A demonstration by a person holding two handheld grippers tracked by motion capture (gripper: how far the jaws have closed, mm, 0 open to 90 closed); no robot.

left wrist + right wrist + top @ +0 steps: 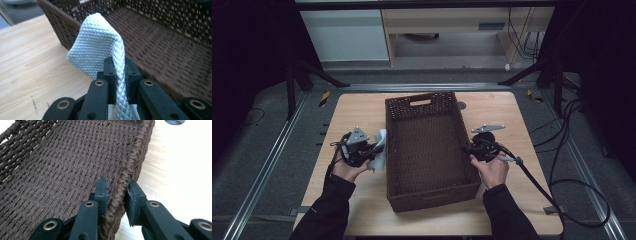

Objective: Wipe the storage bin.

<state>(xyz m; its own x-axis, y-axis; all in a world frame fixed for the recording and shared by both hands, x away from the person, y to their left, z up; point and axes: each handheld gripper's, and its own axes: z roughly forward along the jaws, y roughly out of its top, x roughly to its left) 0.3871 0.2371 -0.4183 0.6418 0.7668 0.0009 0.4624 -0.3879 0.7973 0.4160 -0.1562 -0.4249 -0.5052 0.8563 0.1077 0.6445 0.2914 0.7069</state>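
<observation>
A white quilted cloth (pixel 382 138) hangs just outside the left wall of a brown wicker basket (pixel 427 199) in the middle of the wooden table (pixel 357 110). My left gripper (pixel 375 149) is shut on this cloth. In the left gripper view the cloth (pixel 96 42) rises in a fold from between the jaws of that gripper (pixel 117 68), with the basket (pixel 162 45) right behind it. My right gripper (pixel 468 148) is at the basket's right wall. In the right gripper view its jaws (pixel 117 188) straddle the braided rim (pixel 132 157), one inside and one outside, pressed against it.
The basket holds nothing inside and has a handle slot (pixel 420 102) in its far wall. A round hole (pixel 461 105) sits in the table beyond the basket. Cables (pixel 562 180) trail off the table's right side. Bare tabletop lies on both sides of the basket.
</observation>
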